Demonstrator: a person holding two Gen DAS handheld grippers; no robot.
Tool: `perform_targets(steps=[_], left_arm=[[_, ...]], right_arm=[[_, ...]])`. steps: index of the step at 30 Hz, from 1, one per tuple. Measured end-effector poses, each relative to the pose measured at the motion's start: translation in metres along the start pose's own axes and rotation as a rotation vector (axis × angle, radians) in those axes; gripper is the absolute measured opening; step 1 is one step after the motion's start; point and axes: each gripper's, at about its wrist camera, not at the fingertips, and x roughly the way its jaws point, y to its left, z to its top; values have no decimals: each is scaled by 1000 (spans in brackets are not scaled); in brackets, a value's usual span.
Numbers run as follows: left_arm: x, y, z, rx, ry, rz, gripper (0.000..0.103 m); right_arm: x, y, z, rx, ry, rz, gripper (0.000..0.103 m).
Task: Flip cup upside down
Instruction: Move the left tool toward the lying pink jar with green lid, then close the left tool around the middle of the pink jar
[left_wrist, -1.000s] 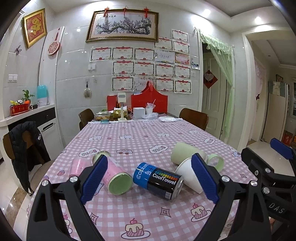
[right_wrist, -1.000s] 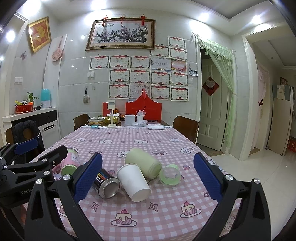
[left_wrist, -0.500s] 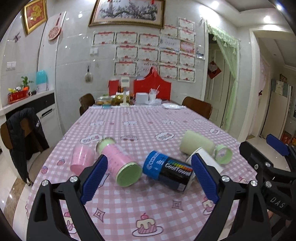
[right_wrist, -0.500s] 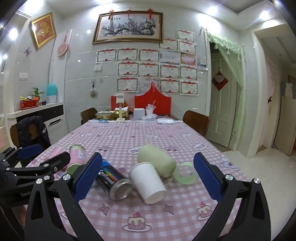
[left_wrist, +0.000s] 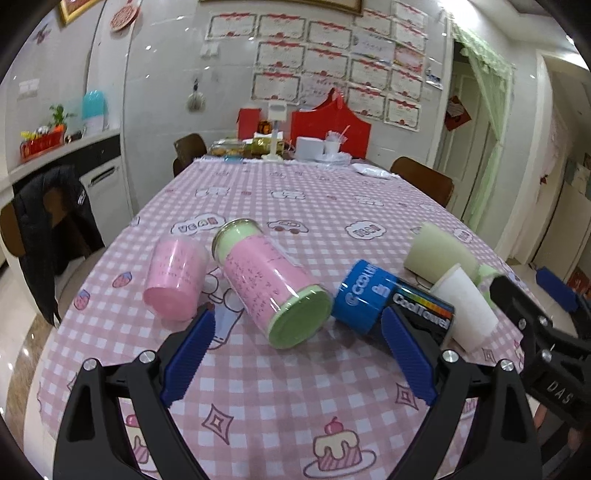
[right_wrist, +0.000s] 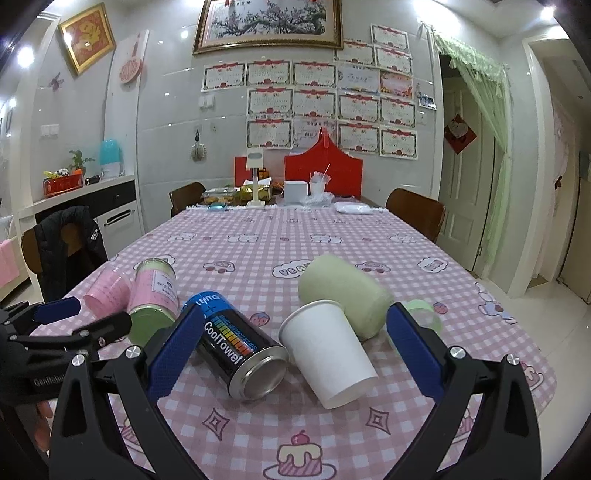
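Cup (right_wrist: 328, 354), the white paper one, lies on its side on the checked bench (right_wrist: 332, 236) between the spread jaws of my right gripper (right_wrist: 295, 343), touching neither finger. Just left of it rests a CoolTowel can (right_wrist: 240, 347), with a pale green cup (right_wrist: 343, 291) touching behind. My left gripper (left_wrist: 295, 354) hangs wide open too, holding nothing, and just ahead of its jaws lies a pink jar (left_wrist: 273, 284), with a pink cup (left_wrist: 173, 277) further left.
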Motion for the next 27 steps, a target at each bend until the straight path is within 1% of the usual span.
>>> perform_targets(steps=[2, 4, 6, 8, 12, 14, 17, 24, 26, 27], left_arm=[[7, 5, 7, -31, -2, 26, 90], [18, 9, 17, -58, 5, 30, 90], [28, 11, 22, -63, 38, 38, 90], [37, 13, 29, -58, 53, 52, 90], [61, 17, 40, -65, 113, 89, 90], [70, 18, 42, -74, 136, 64, 90], [84, 21, 44, -99, 165, 57, 90], [109, 20, 43, -69, 216, 117, 90], [113, 22, 41, -67, 231, 95, 90], [115, 22, 41, -66, 239, 102, 90]], right_arm=[[11, 0, 4, 14, 14, 7, 95], [21, 4, 8, 18, 28, 2, 95], [31, 7, 14, 21, 30, 0, 95], [37, 8, 18, 26, 25, -3, 95], [50, 7, 22, 55, 33, 17, 95], [58, 9, 23, 58, 41, 18, 95], [73, 12, 24, 63, 75, 32, 95], [93, 18, 25, 71, 128, 80, 95], [96, 18, 25, 77, 137, 95, 95], [97, 18, 26, 78, 139, 95, 95]])
